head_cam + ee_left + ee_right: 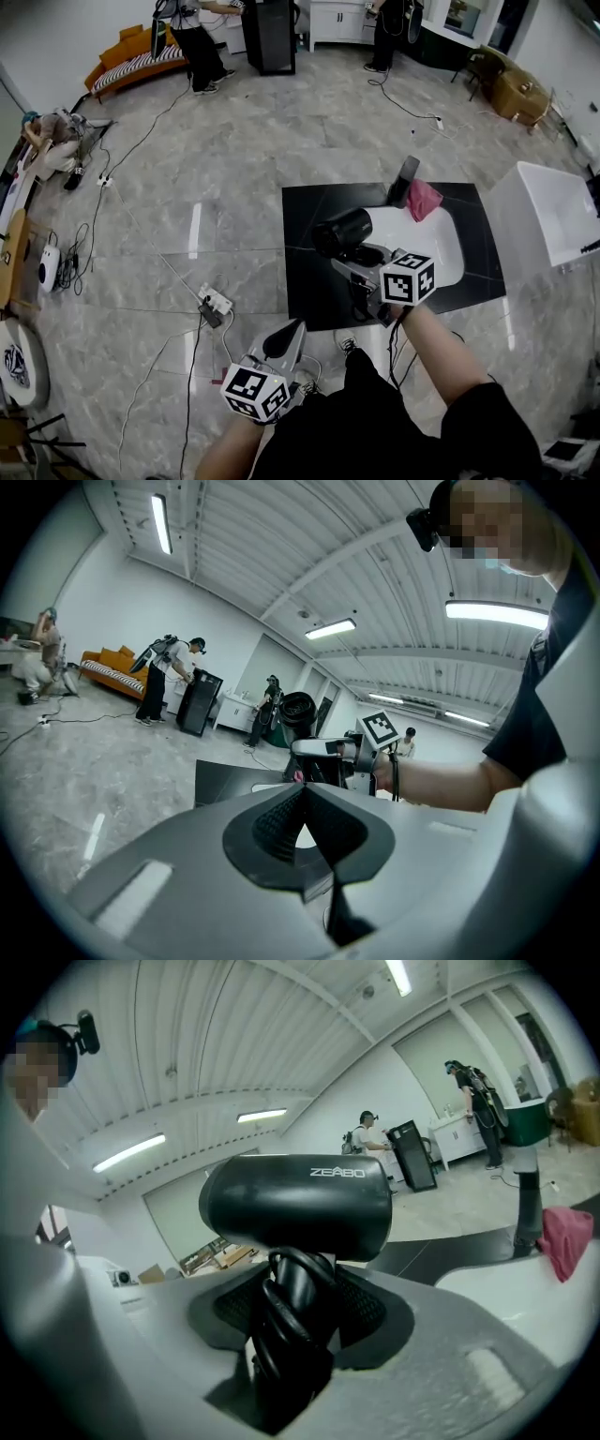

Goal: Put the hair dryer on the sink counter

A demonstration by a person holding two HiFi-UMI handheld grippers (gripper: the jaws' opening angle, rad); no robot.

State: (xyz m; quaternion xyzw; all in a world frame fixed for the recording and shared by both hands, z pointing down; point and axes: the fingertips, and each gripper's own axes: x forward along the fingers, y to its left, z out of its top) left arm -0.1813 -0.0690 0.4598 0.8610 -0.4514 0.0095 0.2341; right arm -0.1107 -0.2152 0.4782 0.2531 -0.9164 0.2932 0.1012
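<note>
A black hair dryer [342, 232] hangs over the left part of the black sink counter [307, 214], beside its white basin [443, 251]. My right gripper [360, 260] is shut on the dryer's handle. In the right gripper view the dryer [295, 1206] stands barrel-up with its cord wound round the handle between the pads, and my right gripper [295, 1314] holds it there. My left gripper [290, 336] sits low near the person's body, away from the counter, with nothing in it. In the left gripper view its jaws [302, 806] meet, and the dryer [298, 710] shows ahead.
A pink cloth [423, 199] and a black upright object [404, 181] lie at the counter's far edge. A white box [553, 220] stands to the right. A power strip [216, 302] and cables lie on the floor at left. People stand at the far end of the room.
</note>
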